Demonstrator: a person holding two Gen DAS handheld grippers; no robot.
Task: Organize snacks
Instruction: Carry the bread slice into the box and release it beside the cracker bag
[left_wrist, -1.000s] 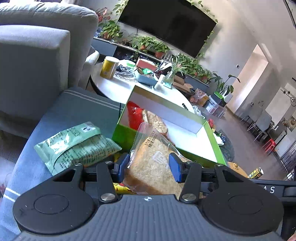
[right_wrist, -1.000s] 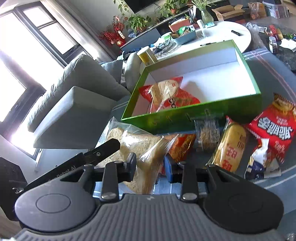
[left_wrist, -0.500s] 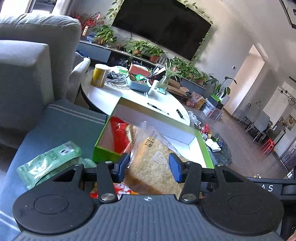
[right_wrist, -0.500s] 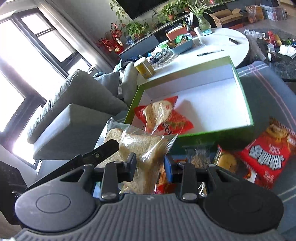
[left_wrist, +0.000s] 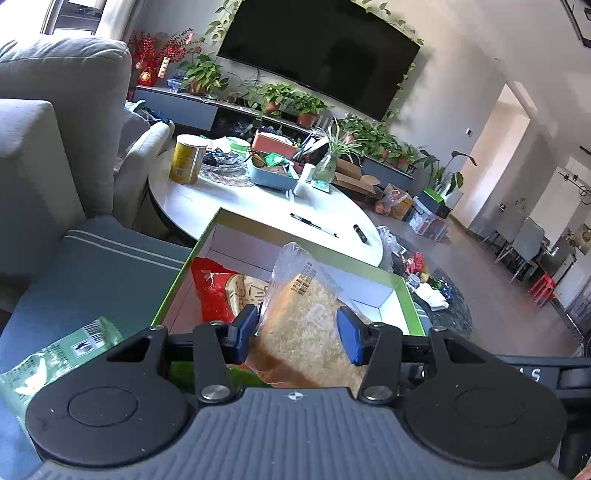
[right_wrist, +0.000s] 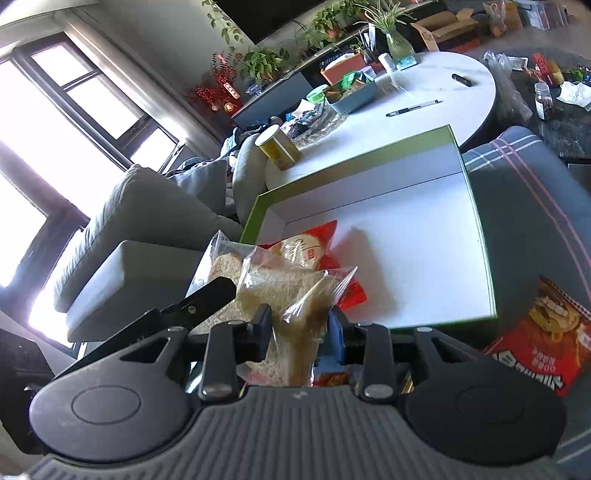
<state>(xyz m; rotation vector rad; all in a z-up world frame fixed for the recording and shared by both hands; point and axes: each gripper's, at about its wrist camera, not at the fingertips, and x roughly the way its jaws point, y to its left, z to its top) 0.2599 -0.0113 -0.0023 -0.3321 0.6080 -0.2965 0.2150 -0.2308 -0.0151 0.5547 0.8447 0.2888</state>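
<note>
The grey-blue sofa cushion (right_wrist: 524, 206) is supporting the work area, with a round white coffee table (left_wrist: 236, 206) standing beyond it at 12 o'clock. A green-rimmed, white-lined cardboard box (right_wrist: 417, 258) is sitting open on the cushion, its far wall facing the table. A red snack packet (right_wrist: 314, 251) is lying inside the box in its near-left corner, at 11 o'clock from the right gripper (right_wrist: 299, 328).

The clear bag of sliced bread (left_wrist: 306, 325) is hanging above the near edge of the box, partly over the red packet. Both tools are gripping this bag. The left gripper (left_wrist: 297, 332) is clamping the bag's body, with both blue pads (left_wrist: 347, 334) pressing against the plastic at a medium spread. The right gripper is pinching the bag's bunched end at a narrow spread.

A red instant-noodle packet (right_wrist: 543, 347) is lying on the cushion outside the box, at 3 o'clock in the right wrist view. A green snack pouch (left_wrist: 48, 358) is lying on the cushion at 9 o'clock in the left wrist view. A yellow canister (left_wrist: 186, 158) is standing on the table's left side, and a black pen (right_wrist: 413, 108) is lying near the table's front edge.
</note>
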